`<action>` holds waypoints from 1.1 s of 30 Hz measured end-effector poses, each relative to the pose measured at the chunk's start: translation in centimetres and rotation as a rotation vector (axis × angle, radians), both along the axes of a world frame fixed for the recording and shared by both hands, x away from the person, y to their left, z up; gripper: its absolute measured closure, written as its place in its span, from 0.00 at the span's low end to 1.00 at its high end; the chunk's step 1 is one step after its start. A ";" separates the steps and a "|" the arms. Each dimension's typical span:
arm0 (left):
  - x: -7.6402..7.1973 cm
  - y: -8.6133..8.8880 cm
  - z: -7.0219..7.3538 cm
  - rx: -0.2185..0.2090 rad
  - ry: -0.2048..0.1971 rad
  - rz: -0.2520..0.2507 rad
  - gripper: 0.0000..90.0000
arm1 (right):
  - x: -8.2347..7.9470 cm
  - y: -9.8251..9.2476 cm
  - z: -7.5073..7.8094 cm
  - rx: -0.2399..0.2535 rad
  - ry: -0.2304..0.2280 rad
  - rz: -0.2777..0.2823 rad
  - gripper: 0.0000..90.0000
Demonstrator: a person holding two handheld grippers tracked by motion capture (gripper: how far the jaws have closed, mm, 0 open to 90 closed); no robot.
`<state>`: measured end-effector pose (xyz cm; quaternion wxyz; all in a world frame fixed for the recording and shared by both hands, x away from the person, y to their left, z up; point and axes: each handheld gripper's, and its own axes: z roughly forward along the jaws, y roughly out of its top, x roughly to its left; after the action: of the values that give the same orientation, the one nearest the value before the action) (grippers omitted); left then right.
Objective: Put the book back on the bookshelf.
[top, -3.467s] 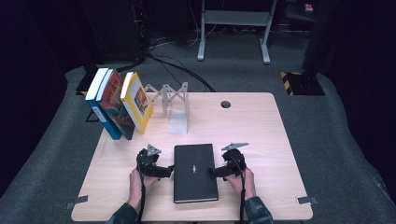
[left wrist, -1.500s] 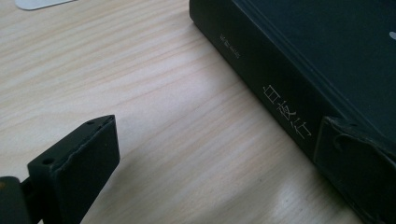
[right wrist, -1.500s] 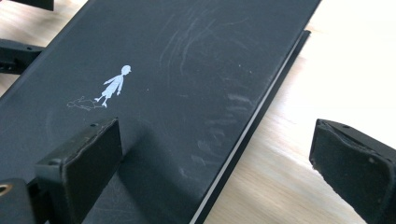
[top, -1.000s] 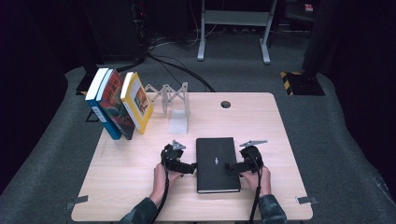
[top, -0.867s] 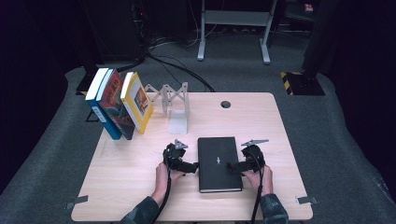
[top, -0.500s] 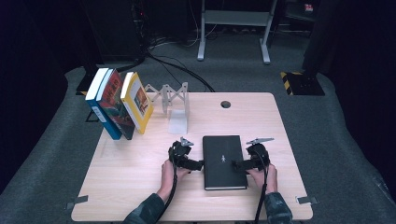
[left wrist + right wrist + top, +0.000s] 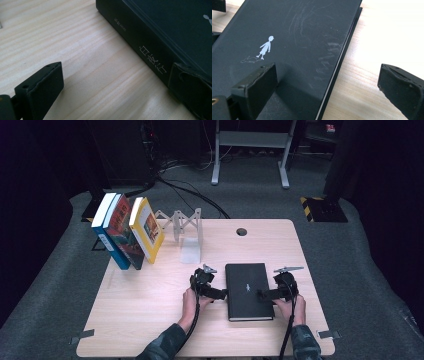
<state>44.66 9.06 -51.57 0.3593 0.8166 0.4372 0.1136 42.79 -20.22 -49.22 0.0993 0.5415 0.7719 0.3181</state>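
One black book [image 7: 248,290] farther right than before — two claws, both apart.

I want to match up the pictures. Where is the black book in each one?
High view: the black book lies flat on the table, right of centre, between the two grippers.
Left gripper view: its spine with white letters fills the upper right.
Right gripper view: its cover fills the left.
Shared landmark: the small white figure on the cover.

Overhead light falls evenly on the worktop [image 7: 150,320] while the surrounding floor stays dim and grainy, the wood at the upper right of the right gripper view is washed out by glare, and the near jaws are soft and cast diffuse shadows.
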 end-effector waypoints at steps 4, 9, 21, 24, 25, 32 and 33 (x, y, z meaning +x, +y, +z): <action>-0.3 1.3 0.2 0.022 -0.001 -0.003 0.00 | 0.1 -0.2 -0.1 0.007 0.000 -0.001 0.02; -0.9 4.7 0.8 0.030 -0.024 0.031 0.00 | 0.0 0.5 0.5 -0.015 0.002 -0.013 0.04; -2.8 15.1 -0.4 0.114 -0.038 0.207 0.00 | 0.2 5.9 2.7 -0.068 -0.005 0.059 0.00; -3.2 16.4 -0.9 0.113 -0.041 0.241 0.00 | 0.7 7.8 2.8 -0.097 0.001 0.073 0.00; -3.3 16.7 -1.0 0.116 -0.047 0.247 0.00 | 0.8 8.4 2.7 -0.103 0.009 0.074 0.00; -3.7 17.7 -1.3 0.115 -0.078 0.262 0.00 | 1.7 11.0 1.8 -0.142 0.023 0.058 0.00; -3.8 17.8 -1.4 0.114 -0.084 0.262 0.00 | 1.8 11.3 1.7 -0.150 0.019 0.054 0.00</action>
<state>40.88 26.86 -52.92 0.3126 0.7660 0.5176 0.2181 44.56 -8.93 -47.52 0.1235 0.5146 0.8087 0.2568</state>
